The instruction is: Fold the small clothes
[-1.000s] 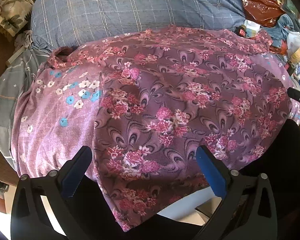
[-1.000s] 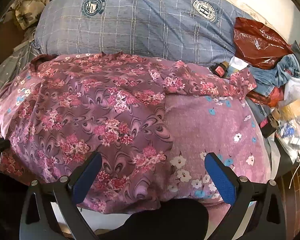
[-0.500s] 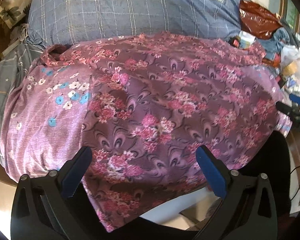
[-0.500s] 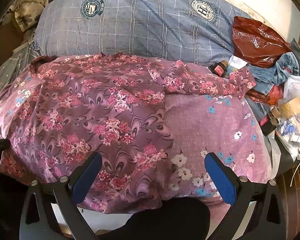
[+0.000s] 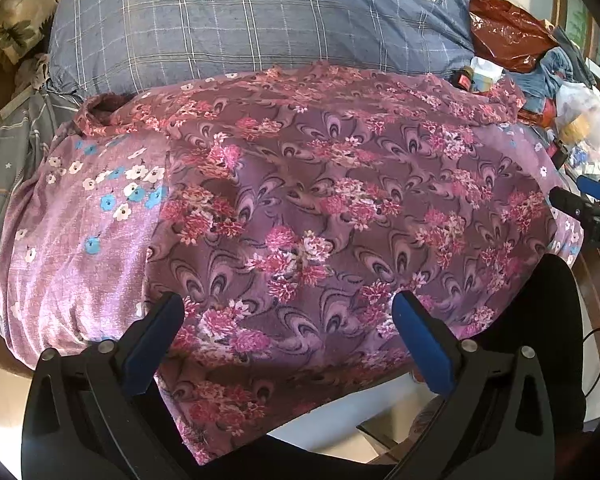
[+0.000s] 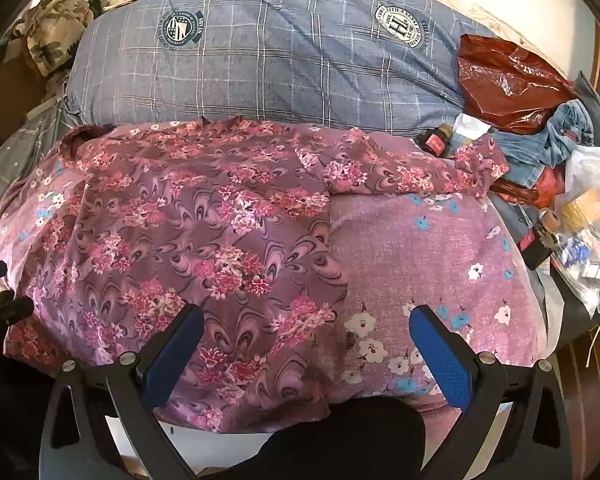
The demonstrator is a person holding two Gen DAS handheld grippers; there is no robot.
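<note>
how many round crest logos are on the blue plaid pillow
2. A dark crest sits on the left part of the blue plaid pillow, and a white crest on its right part. The floral garment covers the pillow's near edge, so more may be hidden.

My floral garment [image 5: 308, 216] is thin matt cloth; the pink sheet [image 6: 440, 248] under it has a slight sheen. Plaid pillow [image 6: 284, 60] is woven cotton-like, red bag [image 6: 504, 80] glossy plastic.
</note>
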